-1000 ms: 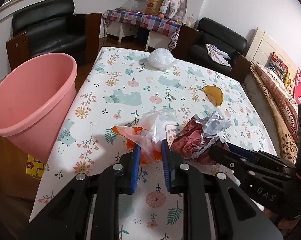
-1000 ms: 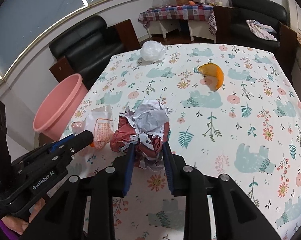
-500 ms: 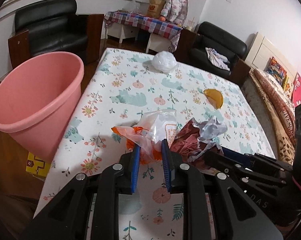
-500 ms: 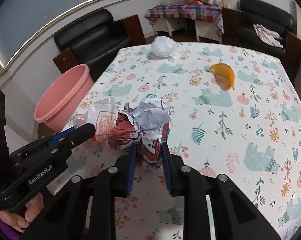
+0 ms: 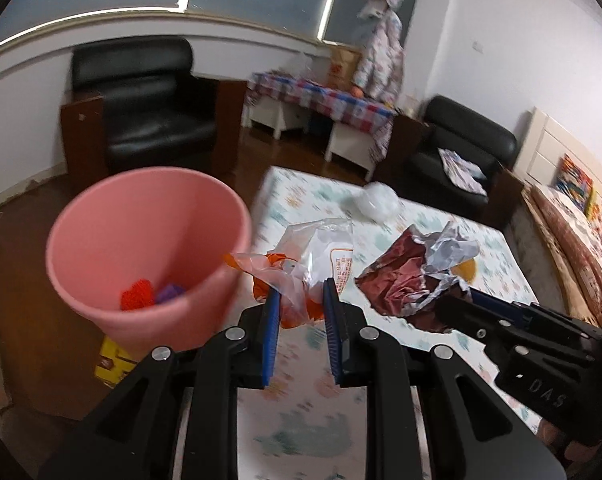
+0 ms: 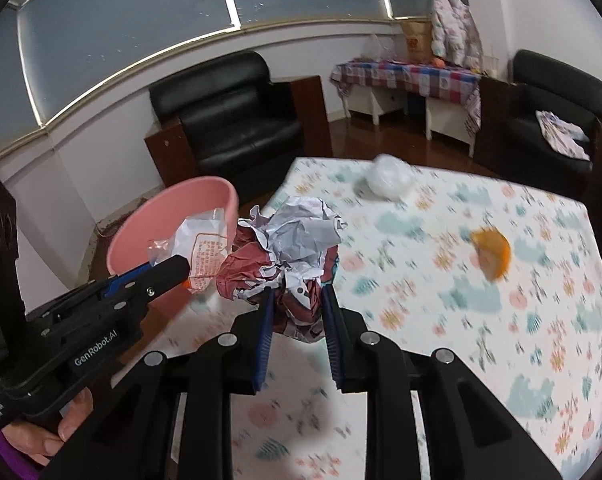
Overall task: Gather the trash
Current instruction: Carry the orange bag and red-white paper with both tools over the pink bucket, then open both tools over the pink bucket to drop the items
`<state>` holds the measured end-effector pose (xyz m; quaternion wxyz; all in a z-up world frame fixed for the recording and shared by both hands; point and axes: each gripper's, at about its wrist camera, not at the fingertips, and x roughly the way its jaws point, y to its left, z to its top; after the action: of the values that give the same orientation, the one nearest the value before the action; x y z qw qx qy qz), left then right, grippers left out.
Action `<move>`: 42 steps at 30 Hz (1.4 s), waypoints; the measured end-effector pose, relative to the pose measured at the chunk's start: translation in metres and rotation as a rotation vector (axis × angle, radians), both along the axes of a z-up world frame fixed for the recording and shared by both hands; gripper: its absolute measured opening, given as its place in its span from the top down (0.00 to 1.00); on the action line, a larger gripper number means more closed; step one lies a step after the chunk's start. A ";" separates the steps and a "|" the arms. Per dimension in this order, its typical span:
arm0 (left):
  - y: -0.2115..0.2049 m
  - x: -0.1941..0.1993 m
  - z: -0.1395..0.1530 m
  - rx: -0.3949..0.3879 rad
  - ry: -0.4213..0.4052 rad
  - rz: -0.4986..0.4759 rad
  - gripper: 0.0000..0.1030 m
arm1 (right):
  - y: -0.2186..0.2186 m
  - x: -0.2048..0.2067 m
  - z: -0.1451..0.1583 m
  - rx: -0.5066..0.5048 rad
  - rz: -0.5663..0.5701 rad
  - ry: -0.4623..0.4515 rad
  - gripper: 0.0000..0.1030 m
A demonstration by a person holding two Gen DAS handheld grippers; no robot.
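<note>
My left gripper (image 5: 300,295) is shut on a clear plastic wrapper with orange inside (image 5: 313,258), lifted off the table beside the rim of the pink bin (image 5: 149,248). The bin holds red and purple scraps (image 5: 151,294). My right gripper (image 6: 295,294) is shut on a crumpled ball of red and white paper (image 6: 289,248), also raised above the table. In the right wrist view the left gripper (image 6: 169,270) and its wrapper (image 6: 201,246) hang just left of the paper ball, in front of the pink bin (image 6: 149,224).
The floral tablecloth (image 6: 481,320) still carries an orange peel (image 6: 493,250) and a white crumpled plastic bag (image 6: 389,176) at the far edge. A yellow box (image 5: 111,362) lies on the floor below the bin. Black armchairs and a checked side table stand behind.
Both grippers have lifted their loads off the table and swung left toward the pink bin. The bin's inside with its scraps has come into the left wrist view.
</note>
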<state>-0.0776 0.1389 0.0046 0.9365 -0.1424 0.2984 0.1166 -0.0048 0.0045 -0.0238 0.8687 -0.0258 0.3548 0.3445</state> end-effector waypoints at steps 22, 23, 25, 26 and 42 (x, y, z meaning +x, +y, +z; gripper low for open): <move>0.106 -0.021 -0.022 -0.003 0.001 0.288 0.80 | 0.134 0.006 0.012 -0.054 0.164 -0.074 0.77; 0.109 -0.021 -0.022 -0.006 0.001 0.294 0.80 | 0.139 0.005 0.010 -0.062 0.172 -0.074 0.77; 0.114 -0.022 -0.024 -0.013 -0.001 0.308 0.80 | 0.148 0.005 0.006 -0.078 0.185 -0.076 0.77; 0.116 -0.023 -0.025 -0.016 -0.003 0.315 0.80 | 0.154 0.004 0.003 -0.084 0.189 -0.076 0.77; 0.130 -0.033 -0.034 -0.058 -0.058 0.319 0.64 | 0.183 0.010 -0.018 -0.132 0.212 -0.069 0.73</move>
<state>-0.1108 0.2692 -0.0295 0.9098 -0.2182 0.2482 0.2512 0.0056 0.1879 -0.0416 0.8356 -0.1322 0.3420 0.4091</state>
